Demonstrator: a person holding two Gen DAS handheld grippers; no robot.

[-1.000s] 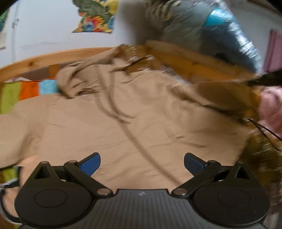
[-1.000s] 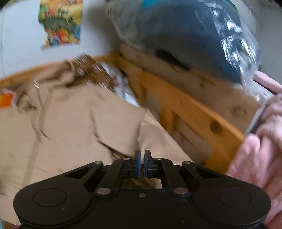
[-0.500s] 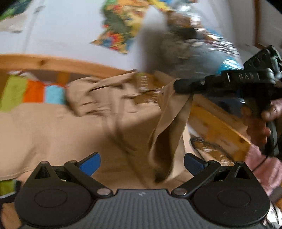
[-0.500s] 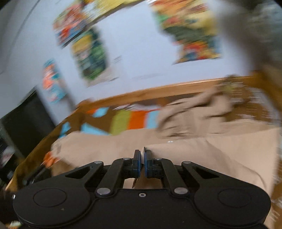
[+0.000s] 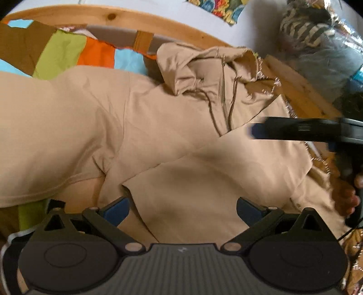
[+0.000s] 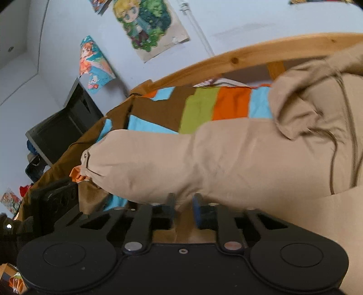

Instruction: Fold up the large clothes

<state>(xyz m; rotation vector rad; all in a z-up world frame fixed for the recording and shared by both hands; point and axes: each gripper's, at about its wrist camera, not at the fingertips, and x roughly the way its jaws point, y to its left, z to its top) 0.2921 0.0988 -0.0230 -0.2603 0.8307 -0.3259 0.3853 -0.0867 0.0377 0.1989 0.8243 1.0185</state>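
A large beige hooded jacket [image 5: 140, 127] lies spread on the bed, its hood [image 5: 204, 65] bunched near the headboard. Its right sleeve [image 5: 215, 181] lies folded across the front of the body. The left sleeve [image 6: 158, 158] stretches out flat to the left. My left gripper [image 5: 182, 207] is open and empty, hovering just above the folded part. My right gripper [image 6: 183, 205] hangs over the jacket with its jaws slightly apart and holds no cloth; it also shows in the left wrist view [image 5: 295, 131] at the right.
A patchwork bedspread [image 6: 199, 109] in brown, green, orange and blue covers the bed. A curved wooden bed rail [image 5: 109, 17] runs behind. A plastic bag of clothes [image 5: 317, 45] sits at the back right. A dark cabinet [image 6: 61, 127] stands left of the bed.
My right gripper carried the right sleeve up and over the jacket's front, then opened and let it go. The sleeve now lies flat. My left gripper stayed open.
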